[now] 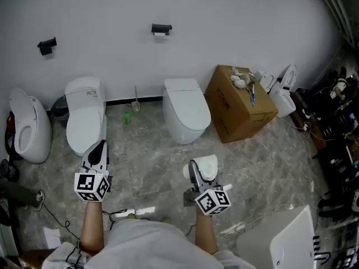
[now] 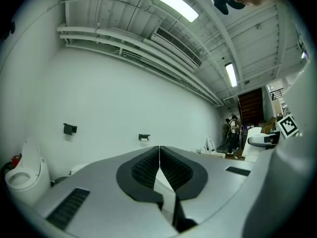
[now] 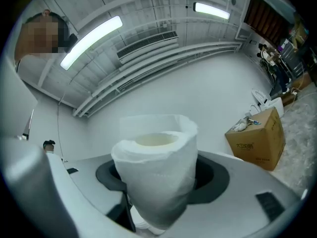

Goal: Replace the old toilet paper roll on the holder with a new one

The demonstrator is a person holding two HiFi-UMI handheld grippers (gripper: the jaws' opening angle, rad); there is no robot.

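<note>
The new toilet paper roll [image 3: 157, 175] sits upright between the jaws of the right gripper [image 1: 201, 174], its hollow core facing up and a loose sheet standing above its rim at the back. The dark pads press against its two sides, so the gripper is clamped on it. In the head view the roll [image 1: 208, 163] is held level above the grey marbled floor [image 1: 269, 156], in front of the middle toilet [image 1: 185, 114] and well apart from the wall [image 1: 224, 21].

The holder [image 1: 161, 29] is mounted on that white wall, above and a little left of the middle toilet. Something pale seems to hang under its black bracket, but it is too small to make out. A second black holder [image 1: 47, 45] is fixed farther left.

The left gripper [image 1: 99, 148] points level toward the wall with its jaws closed together and nothing between them; its own view shows the two ribbed pads [image 2: 148, 166] meeting along one line.

A cardboard box [image 1: 238, 102] stands right of the middle toilet, and two more toilets [image 1: 85, 114] stand to the left.
</note>
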